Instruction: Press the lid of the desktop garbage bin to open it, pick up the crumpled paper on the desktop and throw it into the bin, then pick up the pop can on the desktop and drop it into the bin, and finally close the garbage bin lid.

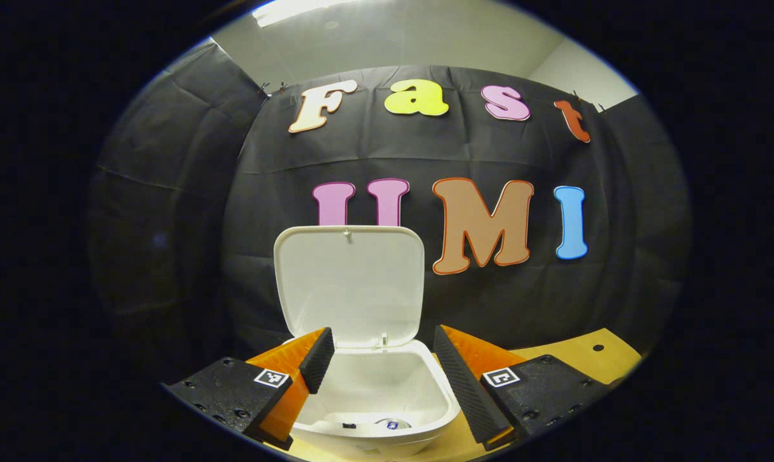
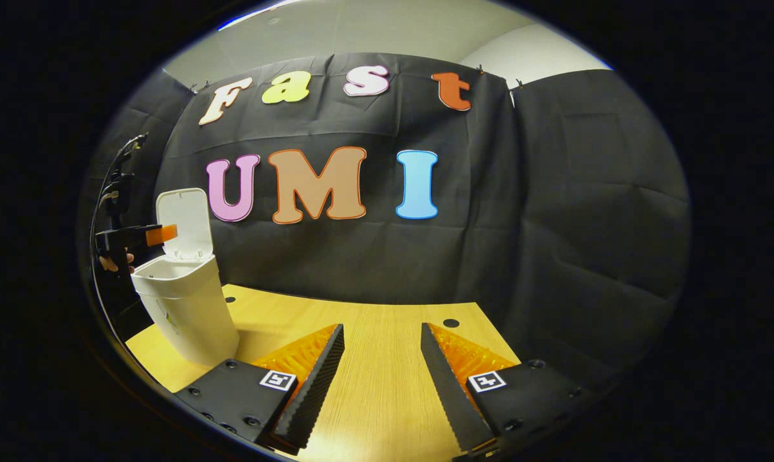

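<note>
Bin lid, a white rounded plastic flap (image 1: 349, 282), stands upright on its rear hinge, so the last step left looks like the closing.

In the left gripper view the left gripper (image 1: 381, 359) hangs just above the mouth of the white plastic desktop bin (image 1: 374, 398), its 2 fingers spread apart and holding nothing, 1 on each side of the opening. Looking down between them, the bin's floor shows a small metallic can end (image 1: 393, 423) and a pale lump beside it that may be the crumpled paper; it is too small to be sure. If so, both items are already in.

The lid lies straight ahead of the left gripper and rises away from it, its inner face turned toward the camera, with its long axis running upward from the hinge at the bin's back rim. To close it, the gripper would probably need to go up over the lid's top edge and press it forward and down.

In the right gripper view the right gripper (image 2: 381, 366) rests low over the light wooden desktop (image 2: 387, 333), jaws wide apart and empty. The bin (image 2: 185, 308) sits far off to its left, with the other gripper (image 2: 149, 236) poised at its rim. The left hand is plainly the nearer one for the closing.
</note>
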